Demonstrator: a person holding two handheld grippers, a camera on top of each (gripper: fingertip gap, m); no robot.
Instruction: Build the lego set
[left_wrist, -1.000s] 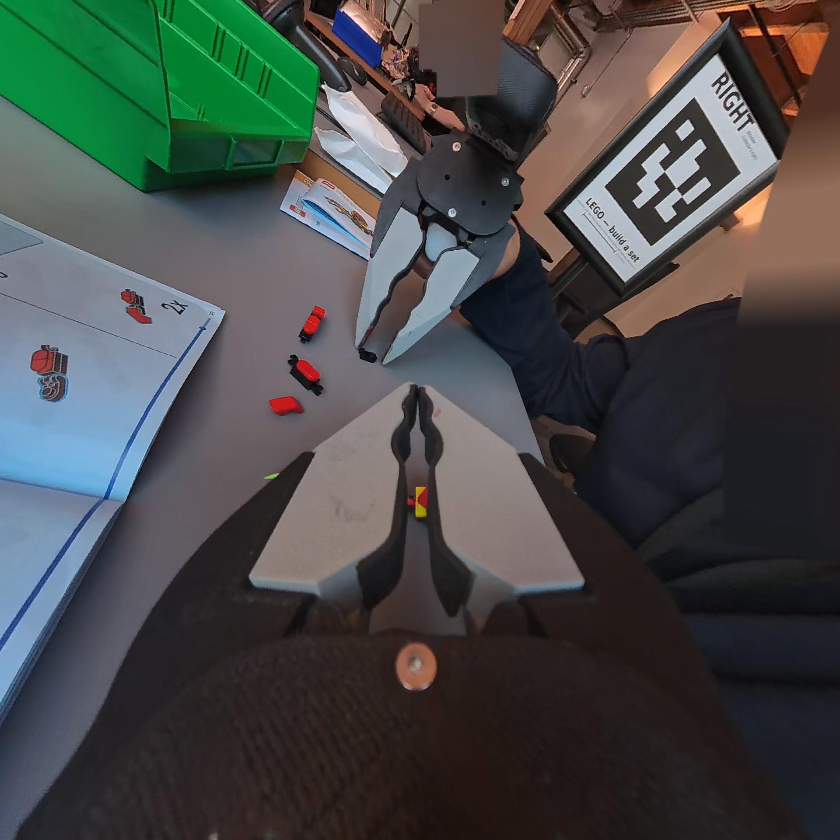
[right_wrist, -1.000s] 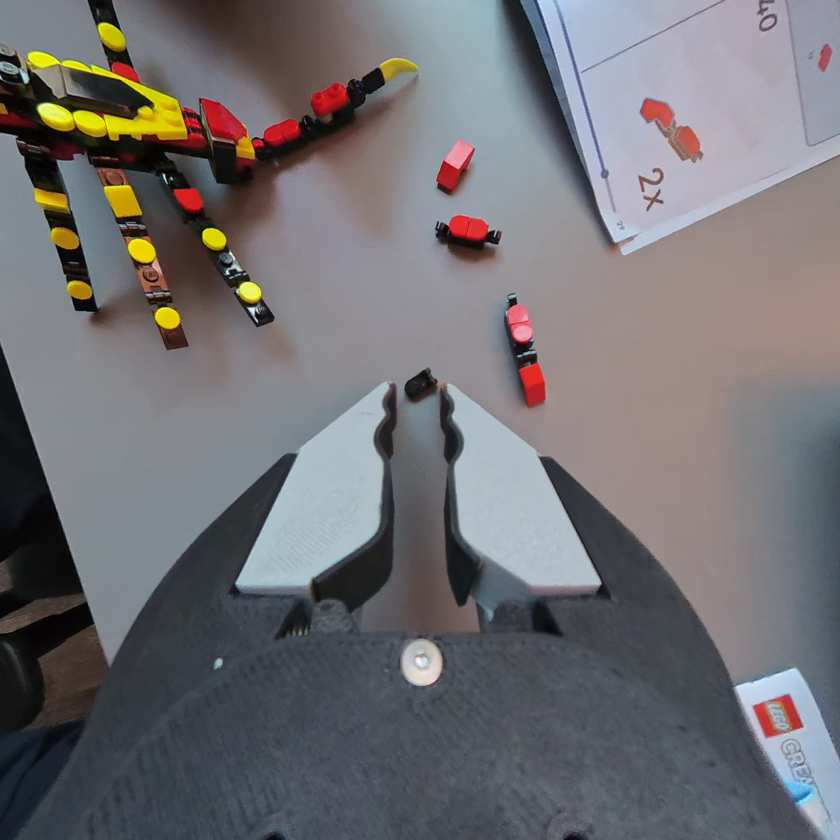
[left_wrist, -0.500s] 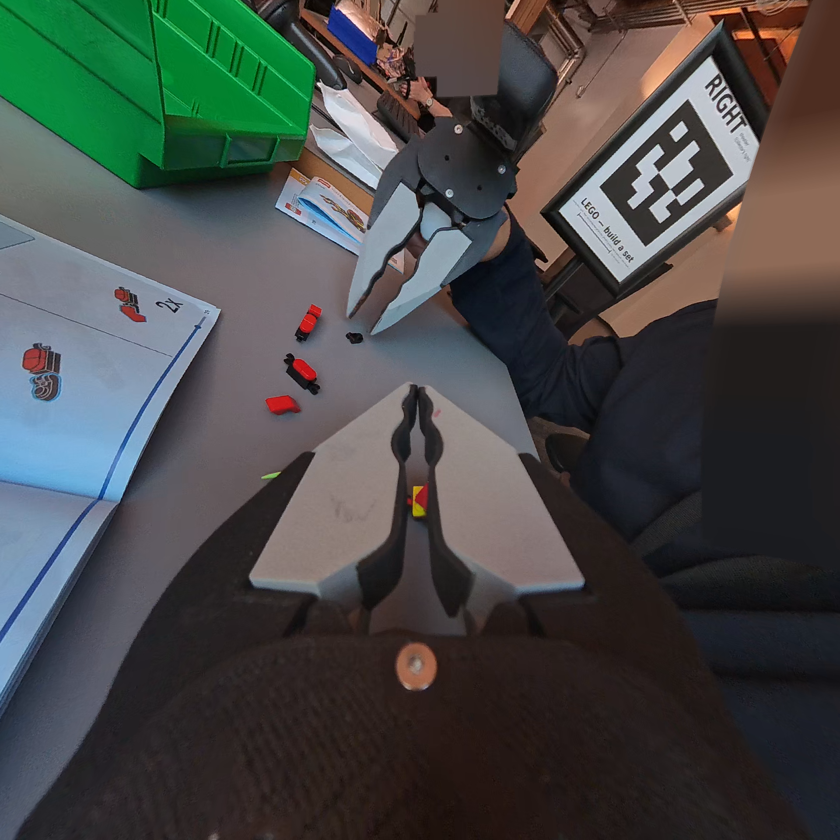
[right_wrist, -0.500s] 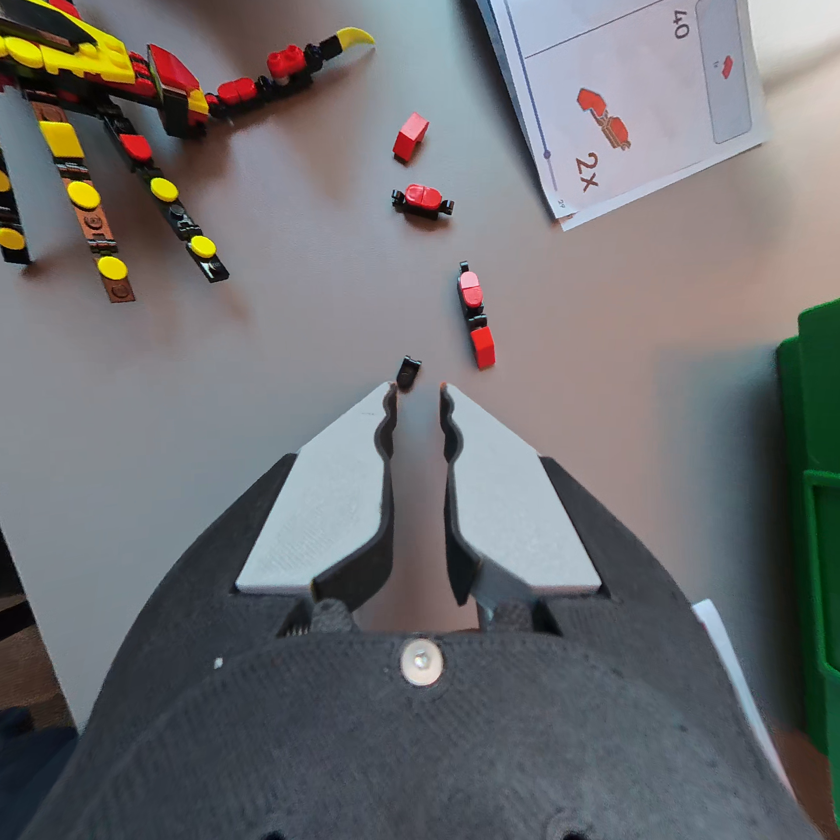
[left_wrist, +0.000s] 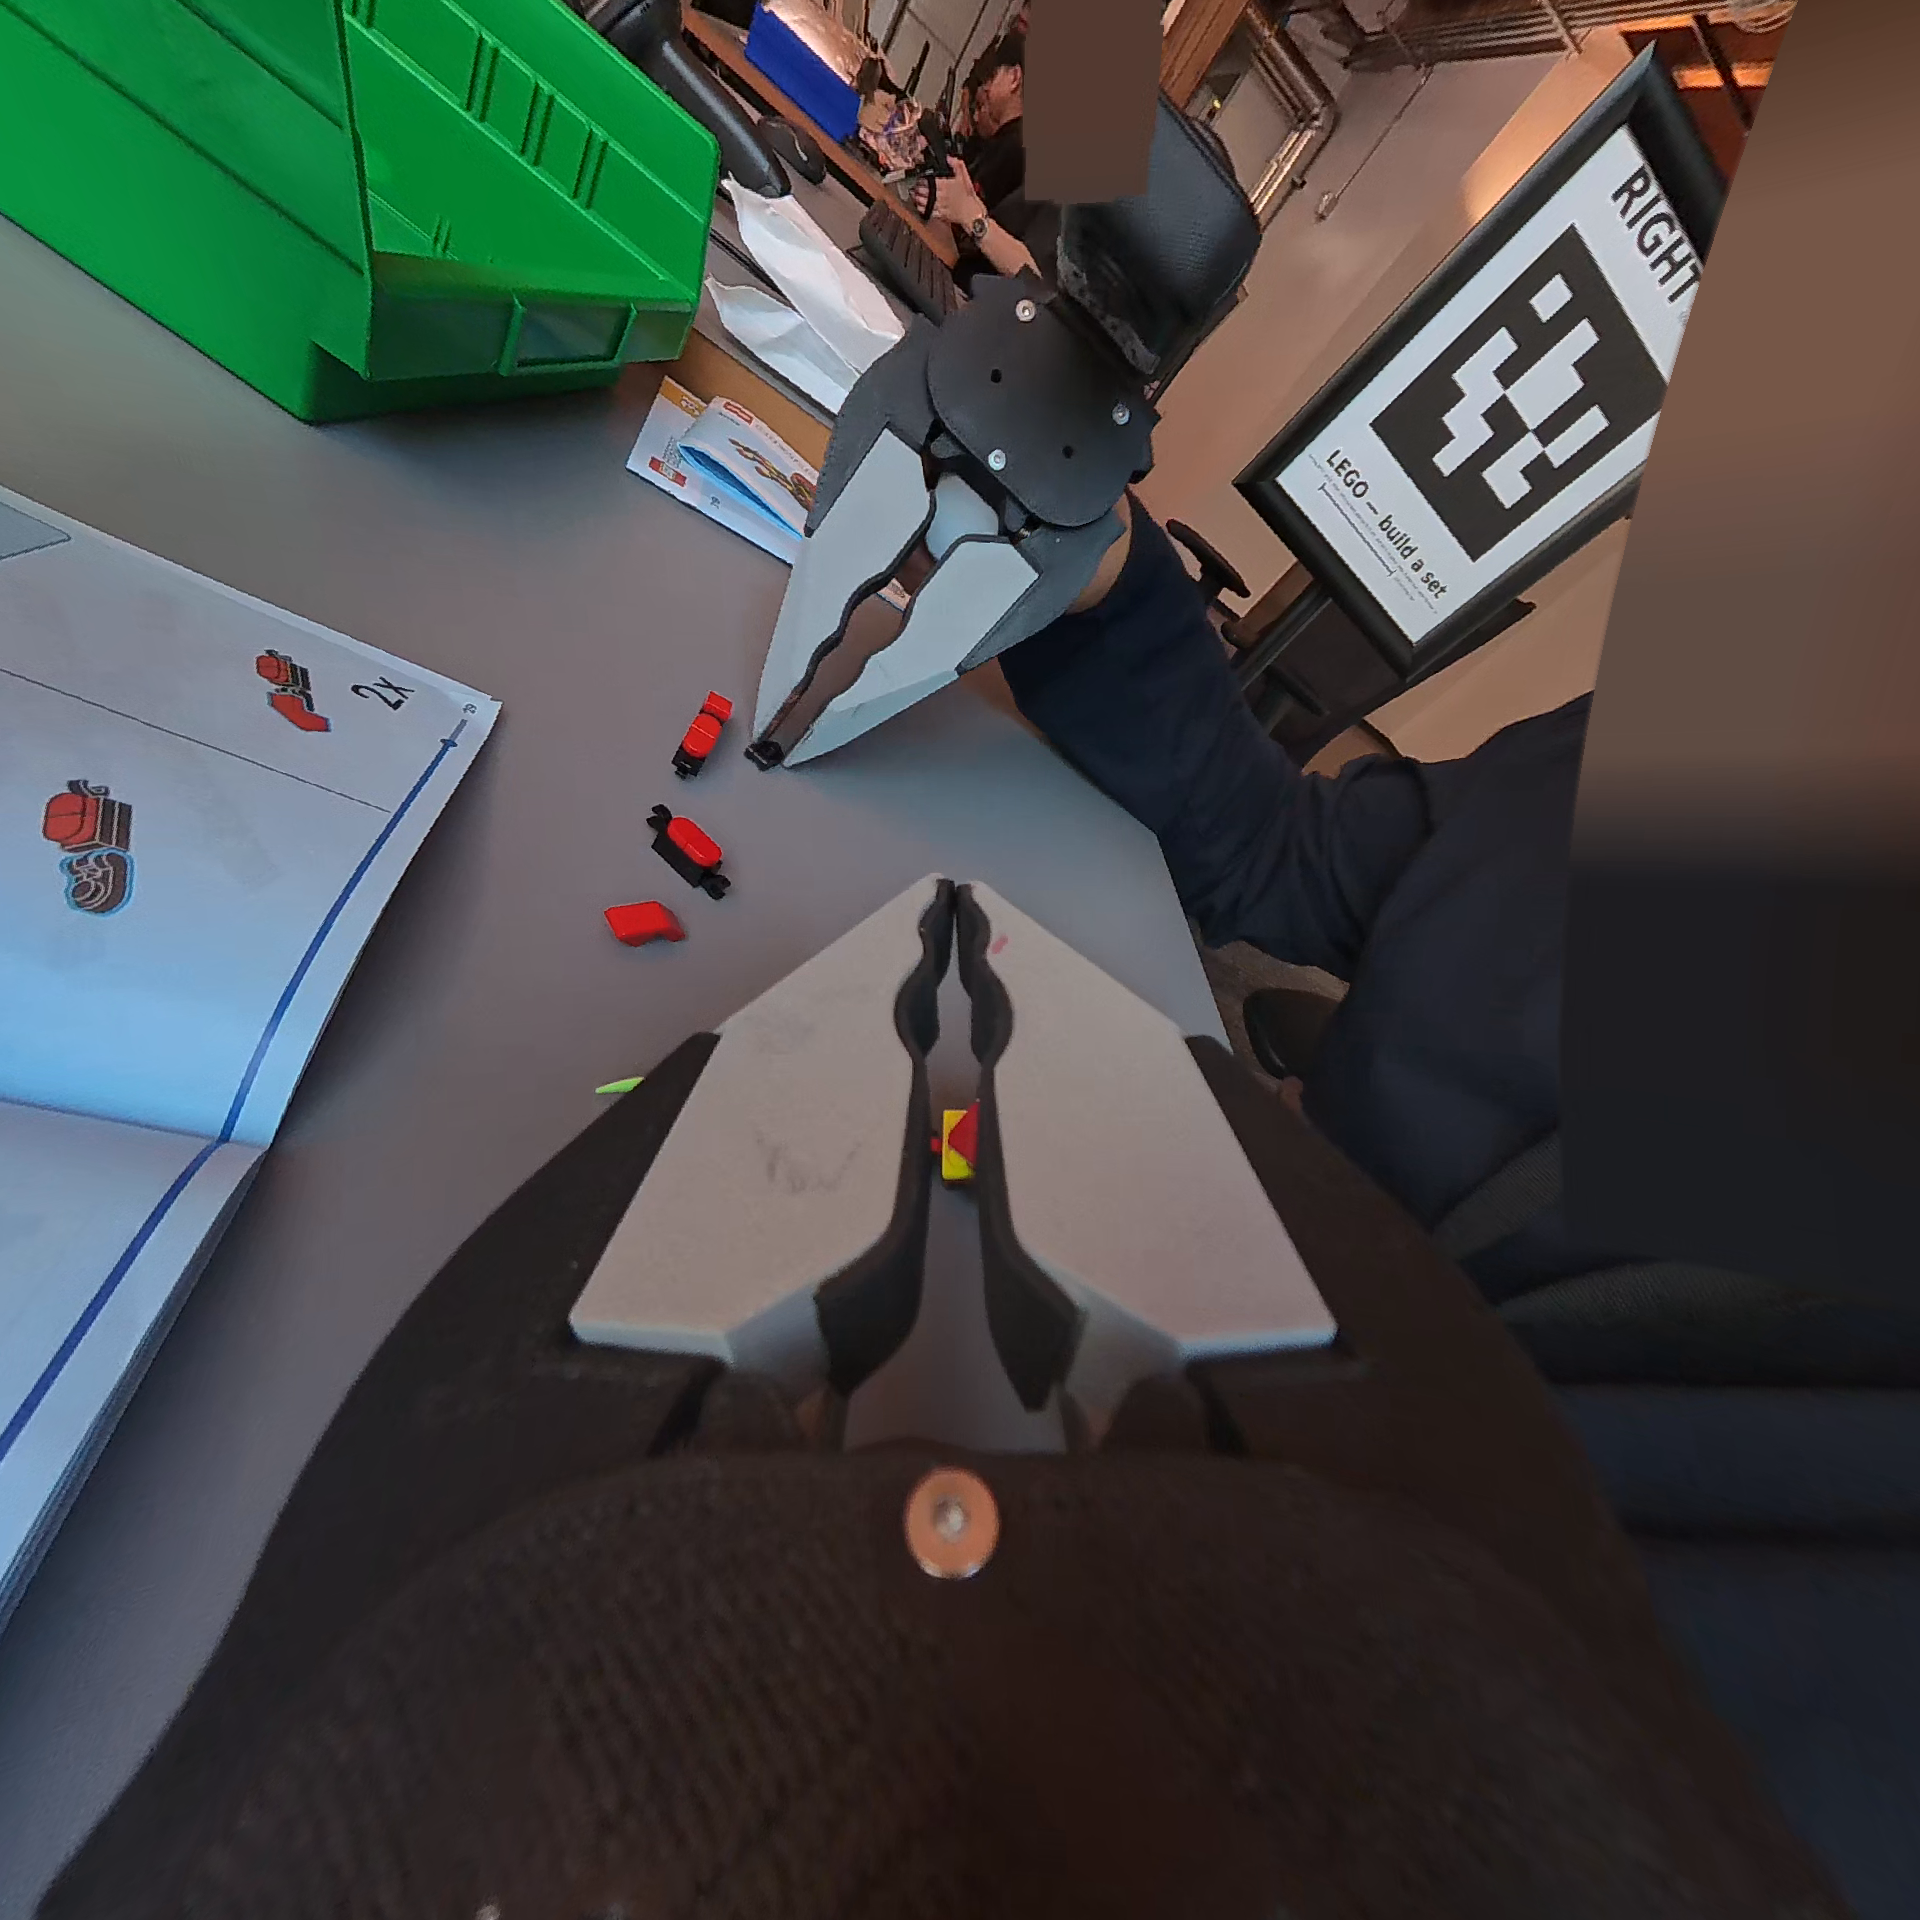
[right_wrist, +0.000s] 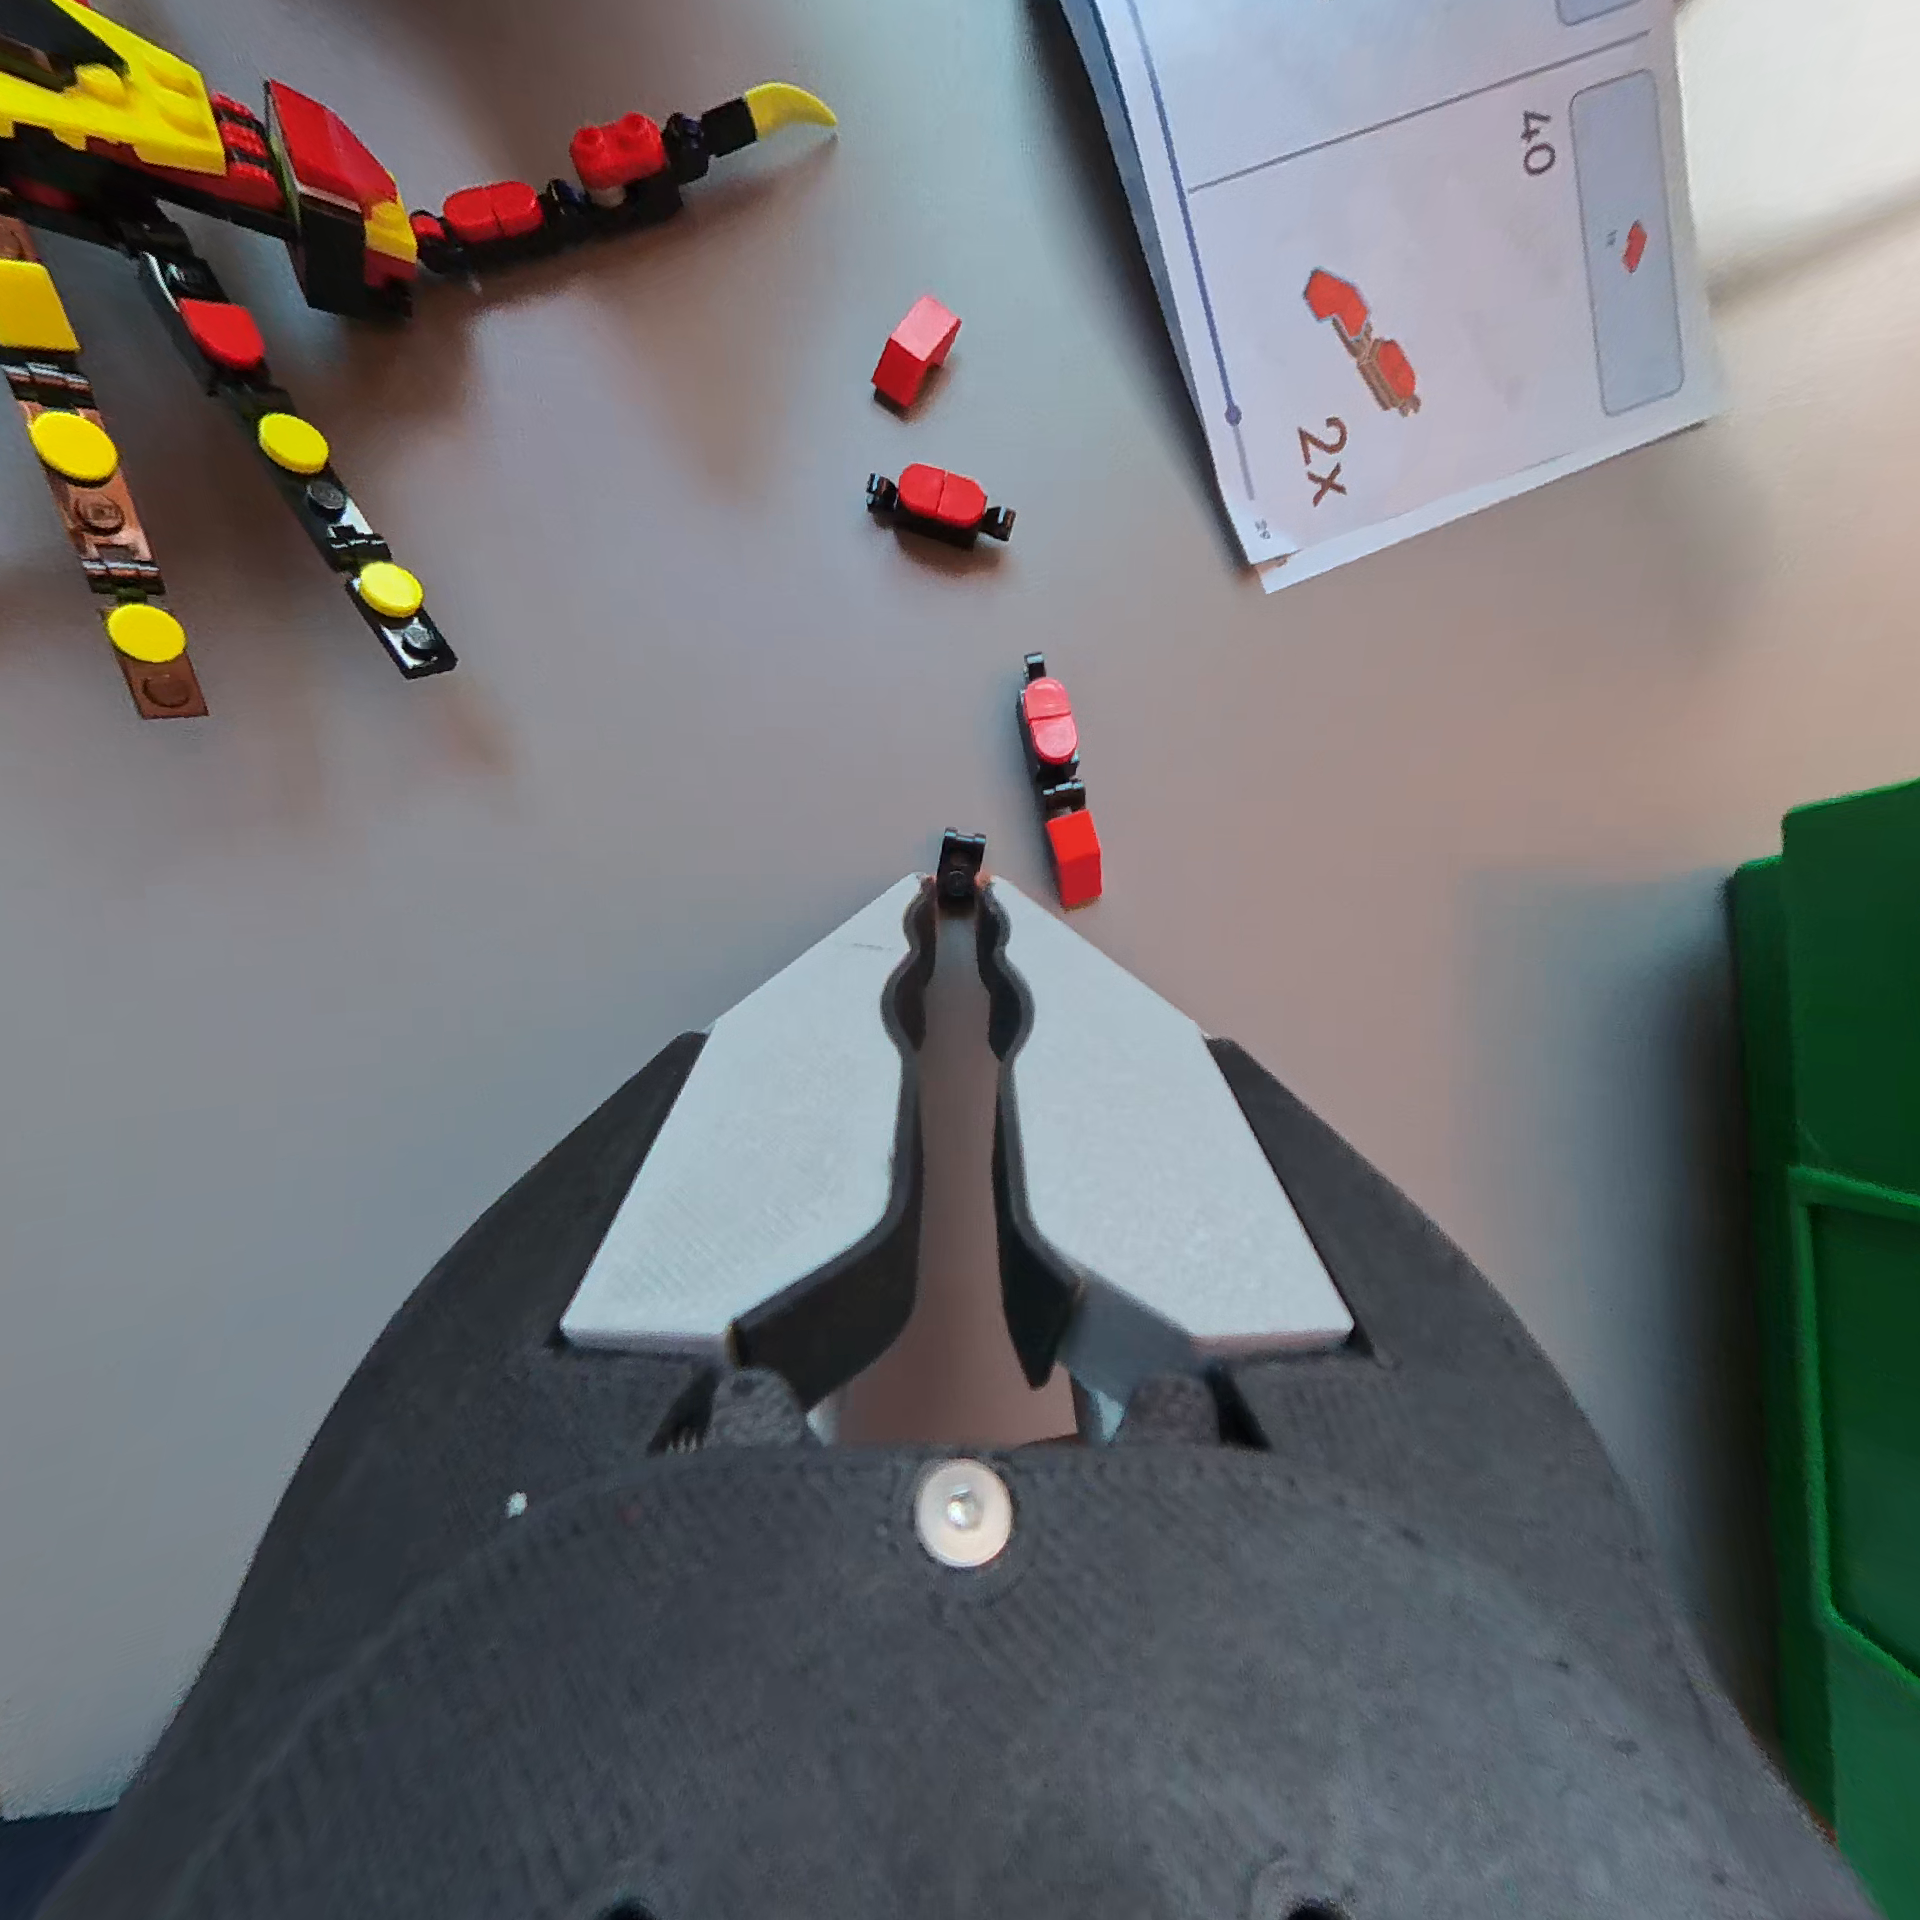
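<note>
**Tail links going together, main body already built**

The right gripper (right_wrist: 954, 883) is pinching a black clip (right_wrist: 959, 860) at its tips, low on the table (right_wrist: 623, 883). The left gripper (left_wrist: 954, 899) is sitting nearly closed, holding nothing I can see. Just beyond are lying one joined link (right_wrist: 1058, 774), one plain link (right_wrist: 940, 504) and a red slope (right_wrist: 914, 348), apparently awaiting assembly. Farther left, the creature (right_wrist: 260, 208) is looking largely built. Bare table is leaving working room; manual (right_wrist: 1403, 260) and bin (right_wrist: 1839, 1247) are crowding the right.
</note>
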